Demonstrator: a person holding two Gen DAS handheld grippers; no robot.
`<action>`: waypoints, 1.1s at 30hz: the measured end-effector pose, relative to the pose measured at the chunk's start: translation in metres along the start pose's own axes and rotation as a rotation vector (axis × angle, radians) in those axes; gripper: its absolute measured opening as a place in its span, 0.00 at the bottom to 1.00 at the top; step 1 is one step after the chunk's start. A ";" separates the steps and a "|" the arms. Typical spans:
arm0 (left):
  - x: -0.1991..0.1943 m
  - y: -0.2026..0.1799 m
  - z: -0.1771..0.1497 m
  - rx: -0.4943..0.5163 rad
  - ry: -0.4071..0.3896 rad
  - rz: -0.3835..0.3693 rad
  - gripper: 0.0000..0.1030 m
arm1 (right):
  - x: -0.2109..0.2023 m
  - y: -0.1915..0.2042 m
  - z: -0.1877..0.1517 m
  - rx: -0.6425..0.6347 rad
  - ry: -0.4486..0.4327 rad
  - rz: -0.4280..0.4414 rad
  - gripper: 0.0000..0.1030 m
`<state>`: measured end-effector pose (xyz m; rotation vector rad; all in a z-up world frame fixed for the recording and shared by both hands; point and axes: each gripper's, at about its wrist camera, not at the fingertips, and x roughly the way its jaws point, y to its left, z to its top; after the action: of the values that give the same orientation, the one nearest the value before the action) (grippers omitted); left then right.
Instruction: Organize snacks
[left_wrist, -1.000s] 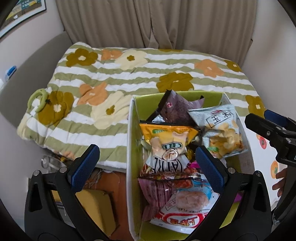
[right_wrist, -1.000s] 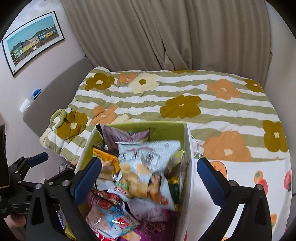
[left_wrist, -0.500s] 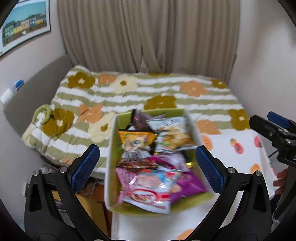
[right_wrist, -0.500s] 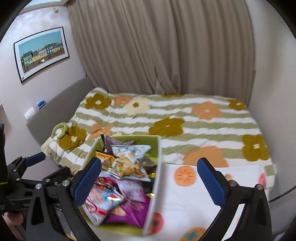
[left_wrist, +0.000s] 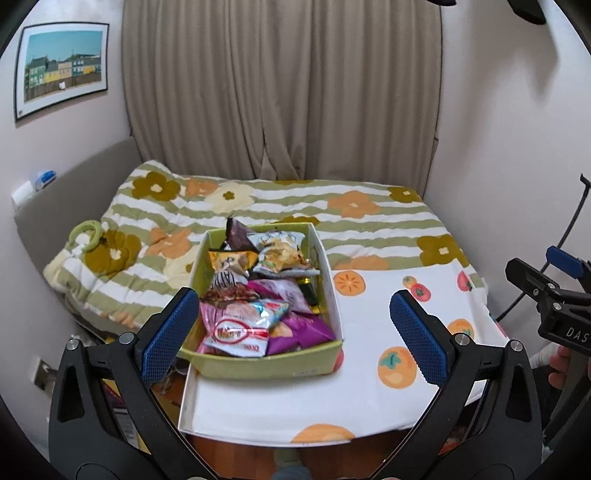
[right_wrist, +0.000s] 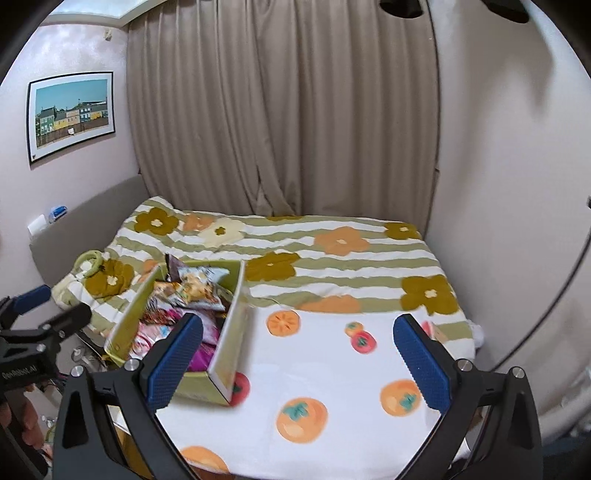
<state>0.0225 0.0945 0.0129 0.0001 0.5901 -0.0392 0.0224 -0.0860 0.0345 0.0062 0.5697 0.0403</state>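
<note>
Both pairs of fingers stand wide apart and hold nothing. The left gripper hangs above the near end of the green box, its blue pads framing the snack packets from above. The right gripper hovers further right, over the bare part of the white bench printed with orange fruit; its left pad overlaps the box only in the line of sight.

The box sits at the left side of the bench, long axis running near to far, and all the snacks in view lie inside it. No packet is on the bench top or on the striped flowered bedspread beyond it. Judging from that, gathering looks done or nearly so; the packets are heaped loosely and overlapping rather than lined up, so neatening may be what is left, if anything.

Counts: one box; two grippers. The packets number about eight as far as the overlap allows: a red and white bag nearest, a purple bag beside it on the right, a pink one behind, a reddish-brown one, a striped one, an orange bag, a pale chip bag and a dark brown bag at the far end. More may lie hidden beneath.
</note>
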 end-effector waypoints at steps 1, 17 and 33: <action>-0.002 -0.003 -0.002 0.003 -0.002 0.002 0.99 | -0.003 -0.002 -0.004 0.001 -0.002 -0.011 1.00; -0.018 -0.019 -0.009 0.024 -0.029 0.001 0.99 | -0.021 -0.014 -0.021 0.026 -0.024 -0.029 1.00; -0.015 -0.019 -0.010 0.022 -0.024 0.006 0.99 | -0.023 -0.011 -0.021 0.023 -0.023 -0.030 1.00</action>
<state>0.0041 0.0764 0.0129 0.0229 0.5653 -0.0400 -0.0076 -0.0984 0.0288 0.0207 0.5475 0.0040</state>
